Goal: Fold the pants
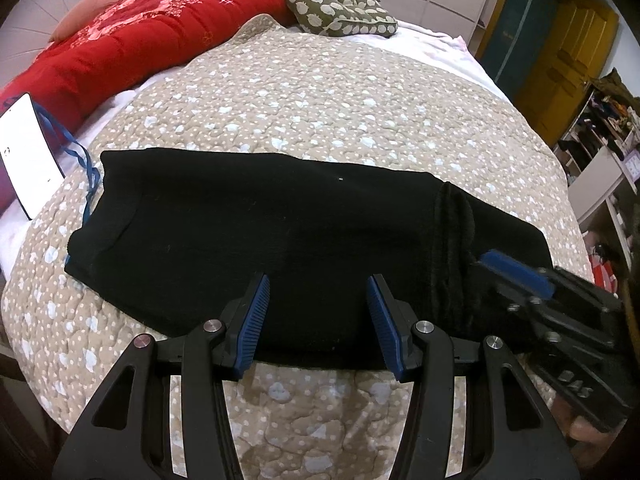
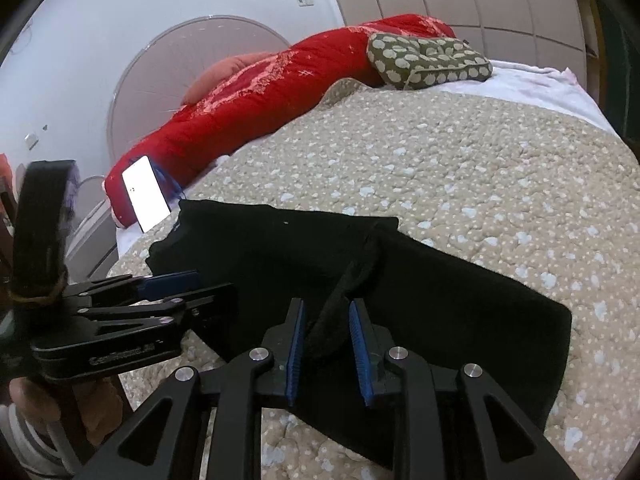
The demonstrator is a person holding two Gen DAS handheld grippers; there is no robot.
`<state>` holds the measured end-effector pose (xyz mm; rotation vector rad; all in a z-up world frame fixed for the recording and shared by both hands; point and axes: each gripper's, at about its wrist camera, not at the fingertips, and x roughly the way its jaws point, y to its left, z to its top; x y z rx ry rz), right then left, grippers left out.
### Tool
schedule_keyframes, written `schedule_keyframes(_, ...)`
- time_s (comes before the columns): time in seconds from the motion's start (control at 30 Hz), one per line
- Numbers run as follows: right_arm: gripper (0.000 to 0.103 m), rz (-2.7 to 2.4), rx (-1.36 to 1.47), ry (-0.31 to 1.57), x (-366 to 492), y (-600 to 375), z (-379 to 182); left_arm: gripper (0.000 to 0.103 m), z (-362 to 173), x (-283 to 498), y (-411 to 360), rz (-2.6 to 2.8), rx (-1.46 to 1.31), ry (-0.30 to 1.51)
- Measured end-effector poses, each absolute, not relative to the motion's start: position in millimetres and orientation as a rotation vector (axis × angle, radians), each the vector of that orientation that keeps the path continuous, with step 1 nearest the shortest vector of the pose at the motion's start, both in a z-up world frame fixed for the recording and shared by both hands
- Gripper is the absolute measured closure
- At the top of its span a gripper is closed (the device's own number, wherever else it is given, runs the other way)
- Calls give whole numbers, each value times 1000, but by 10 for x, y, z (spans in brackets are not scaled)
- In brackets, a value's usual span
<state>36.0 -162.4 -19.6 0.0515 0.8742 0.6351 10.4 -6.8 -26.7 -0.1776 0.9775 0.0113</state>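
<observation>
Black pants (image 1: 248, 240) lie folded lengthwise across the beige quilt, near its front edge; they also show in the right wrist view (image 2: 440, 300). My left gripper (image 1: 318, 312) is open and empty, fingers hovering over the pants' near edge. My right gripper (image 2: 326, 344) is partly open, its blue pads on either side of a raised fold (image 2: 340, 308) of the pants, not clamped on it. The right gripper shows in the left wrist view (image 1: 516, 276) at the pants' right part. The left gripper shows in the right wrist view (image 2: 176, 284).
The beige quilt (image 1: 320, 92) covers the bed. A red duvet (image 1: 140, 40) and a green patterned cushion (image 1: 340, 8) lie at the far side. A white phone (image 1: 28, 152) with a blue cord lies left of the pants. Shelves (image 1: 600, 152) stand at right.
</observation>
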Motion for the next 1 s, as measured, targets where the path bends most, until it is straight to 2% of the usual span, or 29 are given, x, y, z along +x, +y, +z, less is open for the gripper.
schedule_keyframes(0.13, 80, 653, 62, 918, 422, -1471, -357, 53, -247, 77, -53, 16, -176, 972)
schedule_keyframes(0.57, 78, 649, 43, 846, 350, -1500, -93, 53, -249, 38, 125, 52, -212, 971)
schedule_keyframes(0.73, 77, 607, 43, 868, 425, -1567, -160, 53, -256, 31, 137, 51, -221, 973)
schedule_keyframes(0.87, 72, 598, 30, 917, 512, -1456, -358, 53, -271, 26, 184, 60, -233, 978)
schedule_keyframes(1.0, 67, 619, -3, 887, 478, -1365, -281, 53, -264, -14, 291, 82, -252, 976)
